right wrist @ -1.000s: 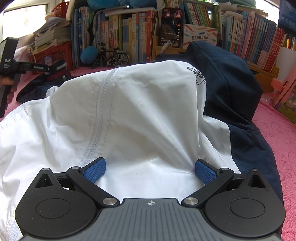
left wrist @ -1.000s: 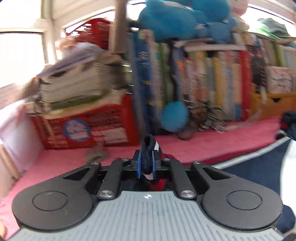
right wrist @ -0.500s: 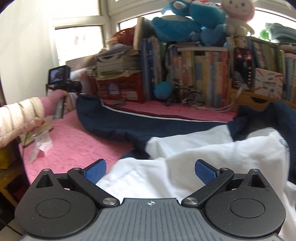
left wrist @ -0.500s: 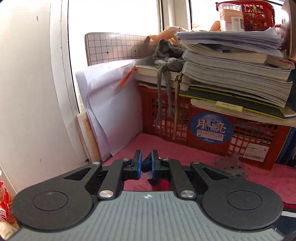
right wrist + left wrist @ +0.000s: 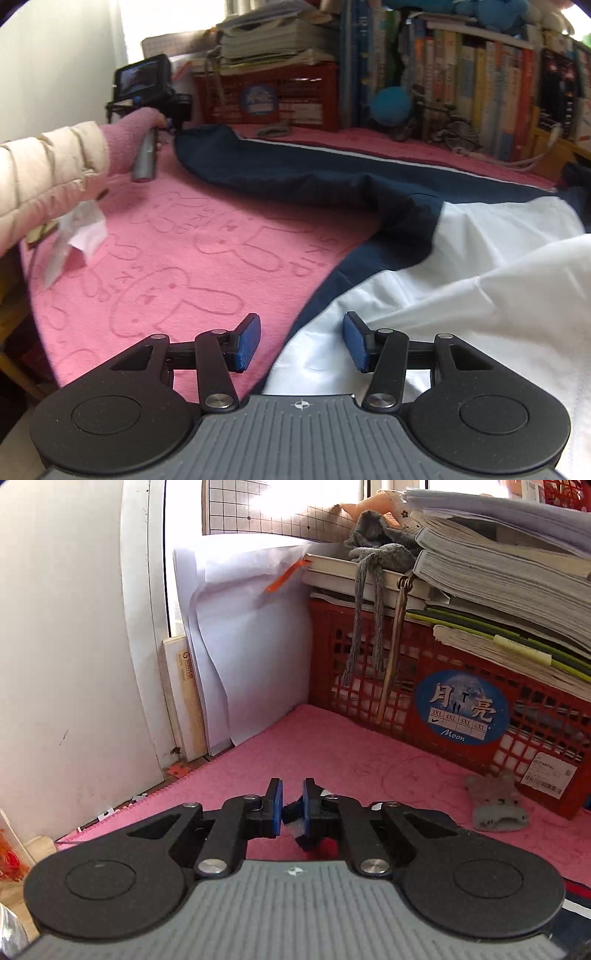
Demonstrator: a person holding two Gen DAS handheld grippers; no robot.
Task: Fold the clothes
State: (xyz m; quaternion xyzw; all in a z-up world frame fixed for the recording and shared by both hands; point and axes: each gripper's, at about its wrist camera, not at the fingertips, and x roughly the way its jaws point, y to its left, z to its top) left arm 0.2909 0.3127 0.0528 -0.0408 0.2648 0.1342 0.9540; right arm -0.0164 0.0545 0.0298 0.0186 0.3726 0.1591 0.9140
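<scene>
Jacket lies spread and unfolded, one cuff gripped

Right claw (image 5: 301, 341) gapes wide, holding nothing, over the jacket (image 5: 424, 280) hem; beyond, its navy sleeve (image 5: 295, 173) stretches across the pink worktop (image 5: 177, 258) to the left claw (image 5: 292, 805), pinched on the cuff (image 5: 301, 832). Folding remains; bare worktop lies left of the jacket, a red crate (image 5: 461, 701) blocks behind.

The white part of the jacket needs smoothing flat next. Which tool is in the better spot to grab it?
The right tool, probably. It is open right above the white part. The left tool is busy pinching the cuff, far off by the red crate.
</scene>
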